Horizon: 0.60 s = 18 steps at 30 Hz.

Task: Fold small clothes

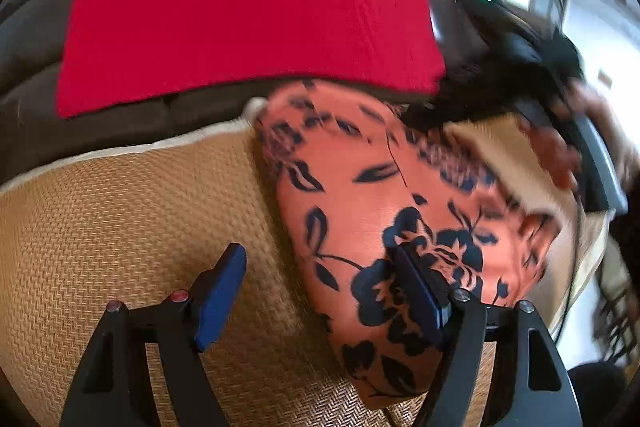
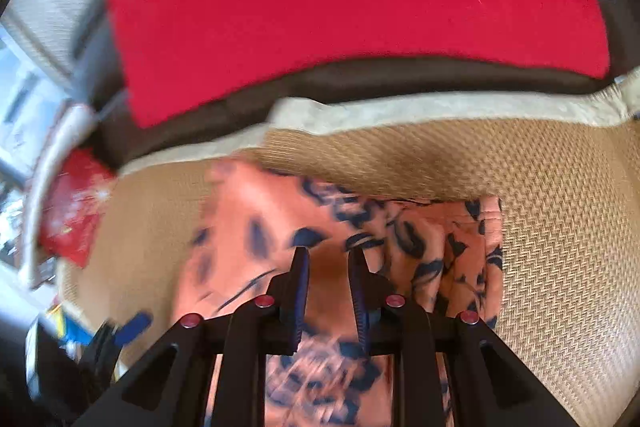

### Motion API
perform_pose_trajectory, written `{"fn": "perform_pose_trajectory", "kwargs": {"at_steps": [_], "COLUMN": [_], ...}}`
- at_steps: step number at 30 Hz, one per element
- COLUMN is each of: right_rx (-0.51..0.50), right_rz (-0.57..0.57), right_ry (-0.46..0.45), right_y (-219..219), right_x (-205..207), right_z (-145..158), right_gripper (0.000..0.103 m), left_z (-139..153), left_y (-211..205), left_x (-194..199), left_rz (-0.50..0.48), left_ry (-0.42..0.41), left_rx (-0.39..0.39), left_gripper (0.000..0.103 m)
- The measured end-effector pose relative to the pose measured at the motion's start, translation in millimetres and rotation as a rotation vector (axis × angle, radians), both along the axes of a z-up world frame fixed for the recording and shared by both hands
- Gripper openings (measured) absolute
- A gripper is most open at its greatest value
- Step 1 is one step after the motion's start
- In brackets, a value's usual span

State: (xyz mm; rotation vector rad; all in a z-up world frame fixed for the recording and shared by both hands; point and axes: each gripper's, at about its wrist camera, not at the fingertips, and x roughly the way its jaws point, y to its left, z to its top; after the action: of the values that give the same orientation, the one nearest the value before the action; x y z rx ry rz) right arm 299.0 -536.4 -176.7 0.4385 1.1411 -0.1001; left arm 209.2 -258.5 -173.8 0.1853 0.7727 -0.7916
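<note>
An orange garment [image 1: 400, 195] printed with navy flowers – on a tan herringbone-weave mat [image 1: 120, 227] – below a plain red cloth [image 1: 240, 7].

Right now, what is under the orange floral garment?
The orange floral garment lies on a tan woven mat, which shows all around it. Whatever sits directly beneath the cloth is covered and cannot be seen.

Open left tongs [image 1: 320, 291] over floral garment [image 1: 372, 195]
</note>
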Motion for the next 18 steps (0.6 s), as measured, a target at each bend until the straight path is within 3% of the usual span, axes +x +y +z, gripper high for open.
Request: {"fn": "perform_pose_trajectory", "kwargs": {"at_steps": [3, 5, 13, 16, 18], "right_rx": [0.042, 0.052, 0.032, -0.005, -0.037], "right_rz": [-0.096, -0.111, -0.092, -0.020, 0.005], "right_ry": [0.082, 0.042, -0.060, -0.063, -0.039], "right_y": [-21.5, -27.8, -9.2, 16.4, 32.9], "right_x": [11.0, 10.3, -43.3, -78.0, -101.0], "right_z": [-41.2, -46.5, 5.9, 19.0, 11.1], "right_gripper": [0.021, 0.021, 0.024, 0.024, 0.024], "left_z": [-10.4, -16.8, -16.2, -12.3, -10.8], "left_y": [-12.3, -16.9, -7.2, -13.4, -14.9], "left_x": [-0.7, -1.7, -0.5, -3.4, -6.8], "left_rz": [-0.025, -0.044, 0.004, 0.012, 0.020], "left_ry": [0.042, 0.065, 0.111, 0.066, 0.047], "left_rx": [0.012, 0.027, -0.017, 0.001, 0.012], "left_gripper": [0.075, 0.075, 0.075, 0.075, 0.075]}}
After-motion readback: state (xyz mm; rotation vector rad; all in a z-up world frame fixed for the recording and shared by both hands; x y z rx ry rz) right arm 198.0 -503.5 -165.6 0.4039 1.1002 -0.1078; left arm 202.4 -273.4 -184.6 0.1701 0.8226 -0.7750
